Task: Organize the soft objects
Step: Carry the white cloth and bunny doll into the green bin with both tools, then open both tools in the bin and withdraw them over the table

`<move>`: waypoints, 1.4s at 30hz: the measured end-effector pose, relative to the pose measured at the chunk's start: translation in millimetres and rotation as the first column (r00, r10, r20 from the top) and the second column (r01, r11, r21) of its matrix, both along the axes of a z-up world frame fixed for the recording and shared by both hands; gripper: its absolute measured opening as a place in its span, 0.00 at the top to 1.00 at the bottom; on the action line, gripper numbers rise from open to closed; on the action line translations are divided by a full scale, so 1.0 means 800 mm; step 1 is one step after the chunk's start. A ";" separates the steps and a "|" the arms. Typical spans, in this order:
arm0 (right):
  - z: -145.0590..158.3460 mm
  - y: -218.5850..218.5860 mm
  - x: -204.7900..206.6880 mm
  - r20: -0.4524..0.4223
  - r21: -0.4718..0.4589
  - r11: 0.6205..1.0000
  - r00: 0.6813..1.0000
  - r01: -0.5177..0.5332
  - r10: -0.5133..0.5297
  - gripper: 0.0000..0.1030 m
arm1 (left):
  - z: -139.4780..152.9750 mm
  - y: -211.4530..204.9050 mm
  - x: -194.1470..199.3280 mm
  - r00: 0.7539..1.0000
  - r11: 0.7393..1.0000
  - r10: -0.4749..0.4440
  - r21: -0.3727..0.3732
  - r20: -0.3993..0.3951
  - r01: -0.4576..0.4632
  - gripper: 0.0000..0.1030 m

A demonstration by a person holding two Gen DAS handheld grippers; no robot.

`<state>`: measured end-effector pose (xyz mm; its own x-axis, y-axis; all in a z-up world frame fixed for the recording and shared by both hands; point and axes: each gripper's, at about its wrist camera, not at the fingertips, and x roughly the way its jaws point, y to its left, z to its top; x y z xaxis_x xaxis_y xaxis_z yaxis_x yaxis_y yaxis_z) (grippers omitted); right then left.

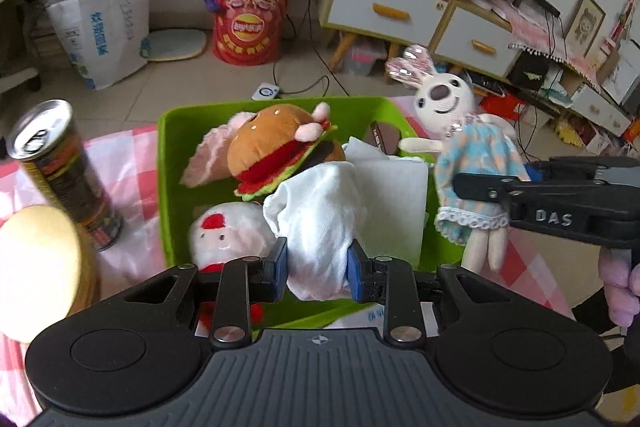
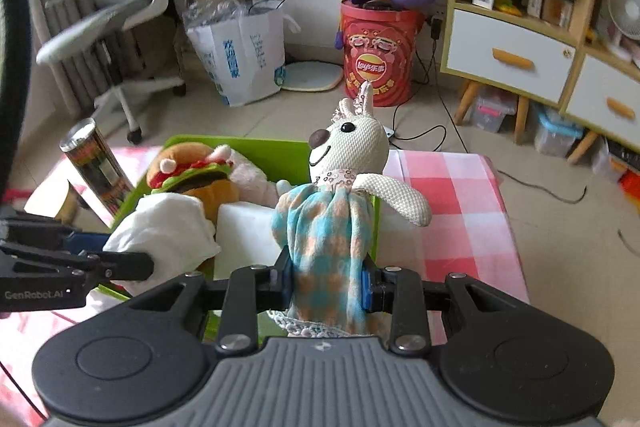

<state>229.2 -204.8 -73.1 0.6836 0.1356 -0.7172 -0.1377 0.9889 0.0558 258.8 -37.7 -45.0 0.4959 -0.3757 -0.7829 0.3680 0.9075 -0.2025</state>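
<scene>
My left gripper (image 1: 318, 269) is shut on a white cloth (image 1: 320, 211) and holds it above the green bin (image 1: 176, 131); the cloth also shows in the right wrist view (image 2: 164, 227). My right gripper (image 2: 328, 281) is shut on a rabbit doll (image 2: 332, 211) in a blue-and-orange dress, held upright over the bin's right edge; the doll also shows in the left wrist view (image 1: 472, 163). In the bin lie a hamburger plush (image 1: 280, 147), a Santa plush (image 1: 228, 231), a pink plush (image 1: 208, 155) and a white foam block (image 1: 396, 195).
The bin stands on a pink checked tablecloth (image 2: 452, 195). A tall can (image 1: 64, 171) and a yellow round thing (image 1: 36, 267) stand left of the bin. Behind are a red Lay's bucket (image 2: 380, 59), a white bag (image 2: 244, 55), an office chair (image 2: 116, 11) and a drawer cabinet (image 2: 516, 39).
</scene>
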 end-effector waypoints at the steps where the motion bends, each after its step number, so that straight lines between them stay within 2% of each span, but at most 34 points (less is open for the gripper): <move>1: -0.003 0.002 0.006 -0.003 -0.006 1.000 1.000 -0.010 0.010 0.81 | -0.004 -0.003 0.003 1.000 1.000 -0.006 0.002 -0.004 0.006 0.71; 12: -0.028 0.012 0.032 -0.022 -0.015 0.999 0.999 -0.038 0.038 0.81 | -0.030 -0.016 0.028 0.998 1.000 -0.009 0.021 -0.061 0.011 0.71; 21: -0.048 0.016 0.041 -0.057 -0.020 0.998 0.997 -0.053 0.052 0.81 | -0.042 -0.019 0.029 0.997 1.000 0.003 0.029 -0.072 -0.001 0.69; 25: -0.044 0.012 0.041 -0.059 0.010 0.999 0.998 -0.034 0.035 0.80 | -0.040 -0.021 0.026 0.998 0.999 0.014 0.032 -0.062 -0.013 0.68; 29: -0.035 0.019 0.036 -0.030 -0.049 0.995 0.996 -0.088 0.086 0.80 | -0.035 -0.021 0.020 0.999 0.999 0.013 0.032 -0.036 -0.012 0.59; 31: -0.029 0.028 0.032 -0.011 -0.124 0.981 0.988 -0.152 0.152 0.80 | -0.031 -0.020 0.018 1.000 1.000 0.010 0.025 -0.025 -0.010 0.55; 34: -0.027 0.033 0.029 -0.036 -0.206 0.951 0.973 -0.232 0.229 0.79 | -0.027 -0.021 0.017 1.000 1.000 0.001 0.013 -0.010 -0.001 0.48; 37: -0.021 0.023 0.031 -0.041 -0.184 0.958 0.976 -0.218 0.214 0.68 | -0.027 -0.023 0.020 1.000 1.000 0.006 0.003 -0.012 -0.006 0.46; 39: -0.016 0.015 0.031 -0.029 -0.153 0.969 0.981 -0.195 0.192 0.55 | -0.026 -0.025 0.019 1.000 1.000 0.006 -0.001 -0.009 -0.006 0.42; 42: -0.009 0.007 0.027 -0.016 -0.131 0.976 0.984 -0.176 0.175 0.53 | -0.021 -0.025 0.016 1.000 1.000 0.009 0.001 0.010 -0.009 0.35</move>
